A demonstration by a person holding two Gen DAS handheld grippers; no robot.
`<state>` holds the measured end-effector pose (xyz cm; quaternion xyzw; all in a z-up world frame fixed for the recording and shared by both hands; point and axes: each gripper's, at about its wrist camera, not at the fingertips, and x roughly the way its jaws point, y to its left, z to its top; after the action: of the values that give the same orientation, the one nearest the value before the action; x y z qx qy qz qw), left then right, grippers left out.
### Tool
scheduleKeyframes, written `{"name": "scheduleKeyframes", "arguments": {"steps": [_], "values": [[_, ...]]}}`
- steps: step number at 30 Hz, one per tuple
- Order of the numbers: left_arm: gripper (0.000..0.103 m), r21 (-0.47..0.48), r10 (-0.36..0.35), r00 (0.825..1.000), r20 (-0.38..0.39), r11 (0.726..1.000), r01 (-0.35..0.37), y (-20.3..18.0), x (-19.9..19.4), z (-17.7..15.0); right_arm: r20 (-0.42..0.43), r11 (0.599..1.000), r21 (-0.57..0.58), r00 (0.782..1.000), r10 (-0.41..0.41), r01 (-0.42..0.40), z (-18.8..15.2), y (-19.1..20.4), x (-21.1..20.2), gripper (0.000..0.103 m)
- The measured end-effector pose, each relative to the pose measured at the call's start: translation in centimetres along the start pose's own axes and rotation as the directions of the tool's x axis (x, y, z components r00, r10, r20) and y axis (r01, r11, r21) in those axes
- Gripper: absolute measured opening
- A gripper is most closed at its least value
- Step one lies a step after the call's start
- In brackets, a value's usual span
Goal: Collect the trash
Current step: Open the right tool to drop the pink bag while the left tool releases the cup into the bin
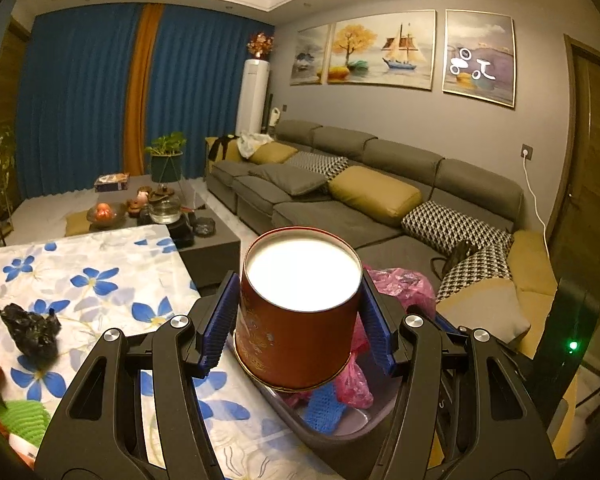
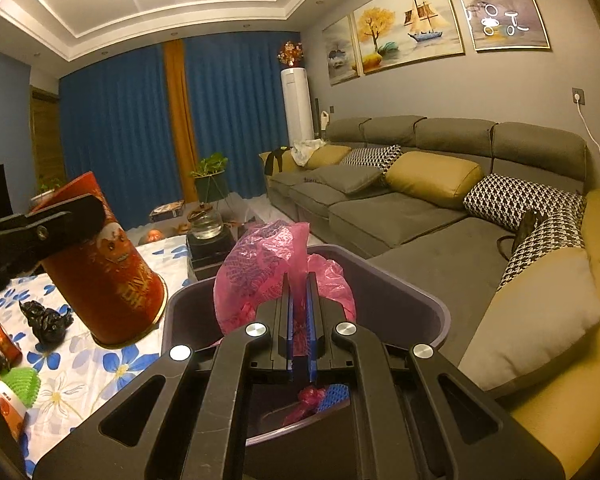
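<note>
Left wrist view: my left gripper (image 1: pixel 298 312) is clamped on a red canister (image 1: pixel 296 320), its white open mouth facing away from me, pads (image 1: pixel 222 320) pressing both sides.
Canister position: at centre, tilted, hanging above the grey bin (image 1: pixel 340 436) at 6 o'clock, likely so it can drop in.
Bin contents: a pink plastic bag (image 1: pixel 404 284) and a blue scrap (image 1: pixel 324 412).
Left behind: a black crumpled bag (image 1: pixel 32 330) at 9 o'clock on the flowered tablecloth (image 1: pixel 100 280).
Right wrist view: my right gripper (image 2: pixel 299 312) is pinched together on the pink bag's neck, holding it over the bin, whose rim (image 2: pixel 380 256) curves at 2 o'clock.
Still to collect: green brush-like thing (image 2: pixel 22 386) and red wrappers (image 2: pixel 4 344) at 8 o'clock.
</note>
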<state>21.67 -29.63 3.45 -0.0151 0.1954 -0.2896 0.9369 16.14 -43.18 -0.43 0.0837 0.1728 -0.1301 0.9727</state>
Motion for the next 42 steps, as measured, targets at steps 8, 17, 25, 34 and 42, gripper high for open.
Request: {"name": "scheduleKeyframes", "arguments": {"steps": [8, 17, 25, 34, 42], "values": [[0.057, -0.021, 0.008, 1.000, -0.028, 1.000, -0.008, 0.2, 1.7, -0.4, -0.021, 1.000, 0.001, 1.000, 0.018, -0.018, -0.1, 0.0, 0.9, 0.007], [0.058, -0.025, -0.003, 0.998, -0.061, 1.000, 0.001, 0.0, 3.1, -1.1, -0.029, 0.999, 0.045, 1.000, -0.002, 0.003, -0.1, -1.2, 1.1, 0.034], [0.059, 0.000, -0.008, 0.992, -0.125, 1.000, 0.008, -0.7, 5.0, -2.1, 0.004, 0.994, 0.092, 0.999, -0.053, 0.052, -0.1, -2.3, -0.2, 0.050], [0.083, -0.026, 0.000, 0.992, -0.127, 1.000, -0.003, -0.2, 4.9, -2.5, 0.021, 0.994, 0.090, 0.997, -0.071, 0.069, -0.3, -2.5, -1.5, 0.051], [0.090, -0.075, 0.095, 0.991, -0.092, 0.992, -0.102, 1.9, 0.6, -2.7, 0.039, 0.997, 0.055, 0.997, -0.059, 0.057, -0.3, -1.2, -3.4, 0.056]]}}
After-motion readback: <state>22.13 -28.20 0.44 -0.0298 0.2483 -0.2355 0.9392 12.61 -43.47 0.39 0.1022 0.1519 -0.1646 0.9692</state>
